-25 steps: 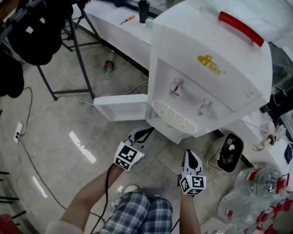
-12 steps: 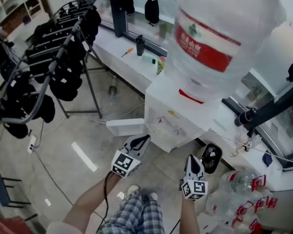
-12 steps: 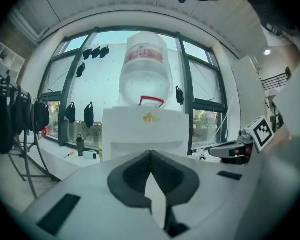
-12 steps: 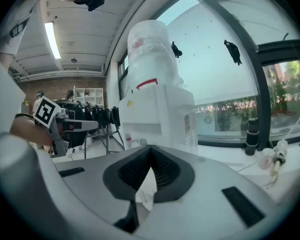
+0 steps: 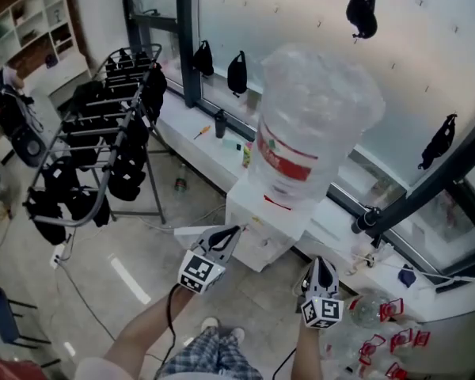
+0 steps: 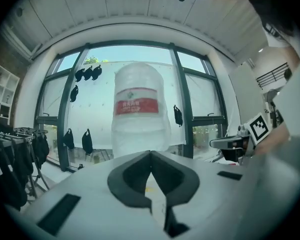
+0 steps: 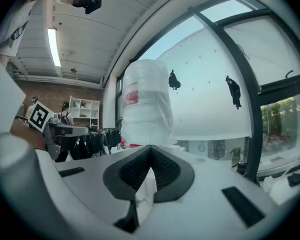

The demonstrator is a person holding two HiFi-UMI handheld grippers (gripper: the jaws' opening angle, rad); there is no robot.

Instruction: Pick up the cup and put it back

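Note:
No cup shows in any view. A white water dispenser (image 5: 257, 229) carries a big clear bottle with a red label (image 5: 309, 125), which also fills the middle of the left gripper view (image 6: 140, 109) and the right gripper view (image 7: 146, 101). My left gripper (image 5: 234, 230) is held in the air just left of the dispenser's front, jaws shut with nothing between them (image 6: 150, 152). Lower right of the dispenser, my right gripper (image 5: 321, 260) points up at it, likewise shut and empty (image 7: 150, 146).
A metal rack hung with black bags (image 5: 103, 141) stands at the left. The white window ledge (image 5: 191, 115) holds a dark flask (image 5: 220, 123) and a screwdriver (image 5: 201, 131). Several clear bottles with red handles (image 5: 372, 331) lie at the lower right. A bottle (image 5: 180, 187) lies on the floor.
The head view has tilted up and pulled back: the dispenser's taps are gone from sight and the big bottle and window now show. Both grippers stay shut, held before the dispenser.

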